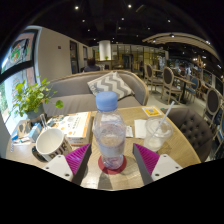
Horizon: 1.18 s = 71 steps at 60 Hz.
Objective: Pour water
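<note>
item: clear plastic water bottle with a pale blue cap (109, 130), upright on a round red coaster (112, 165) on the light wooden table (182, 148). i have it between my gripper (110, 160), whose magenta pads (77, 158) sit against its lower sides; i read the tongs as pinching the bottle, though the contact itself is partly hidden.

item: clear drinking glass (157, 132), just to the right of the bottle and a little beyond the fingers; probable target for the water.

item: white ceramic mug with a dark interior (49, 143), to the left, near a green potted plant (32, 98).

risks, as i judge them: the cap looks to be on, so tipping would yield nothing; the grip is low on a tall, smooth bottle, so it may swing or slip when tilted; the glass is close enough to be knocked over.
</note>
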### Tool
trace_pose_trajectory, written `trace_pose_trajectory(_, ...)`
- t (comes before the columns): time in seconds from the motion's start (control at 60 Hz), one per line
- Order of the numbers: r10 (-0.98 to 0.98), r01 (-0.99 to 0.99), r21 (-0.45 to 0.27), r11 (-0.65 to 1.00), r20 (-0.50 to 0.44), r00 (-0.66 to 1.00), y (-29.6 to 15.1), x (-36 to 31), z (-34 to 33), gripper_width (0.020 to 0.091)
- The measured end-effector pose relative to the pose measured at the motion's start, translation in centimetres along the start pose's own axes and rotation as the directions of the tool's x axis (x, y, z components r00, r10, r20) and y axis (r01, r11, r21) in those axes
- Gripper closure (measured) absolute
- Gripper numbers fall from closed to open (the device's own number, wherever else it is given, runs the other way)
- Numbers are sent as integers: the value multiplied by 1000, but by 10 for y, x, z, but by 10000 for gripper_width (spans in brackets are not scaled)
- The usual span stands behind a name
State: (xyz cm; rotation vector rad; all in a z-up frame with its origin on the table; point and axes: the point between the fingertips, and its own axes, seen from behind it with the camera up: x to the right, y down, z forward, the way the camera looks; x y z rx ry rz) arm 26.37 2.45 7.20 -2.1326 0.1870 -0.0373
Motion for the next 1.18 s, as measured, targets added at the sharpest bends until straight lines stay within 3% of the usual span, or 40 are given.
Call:
trace_pose_trajectory(0.317, 25, -35, -111, 993, -87, 996, 17, -14, -149, 250)
trace_pose_trajectory(0.567, 31, -48, -122, 991, -137, 990, 32, -33, -247, 251)
trace_pose_trajectory(0.967, -60, 39, -136, 990, -156, 986, 43, -29, -288, 250)
trace_pose_trajectory(1.183, -39, 24, -108, 994, -138, 990, 37, -41, -288, 247)
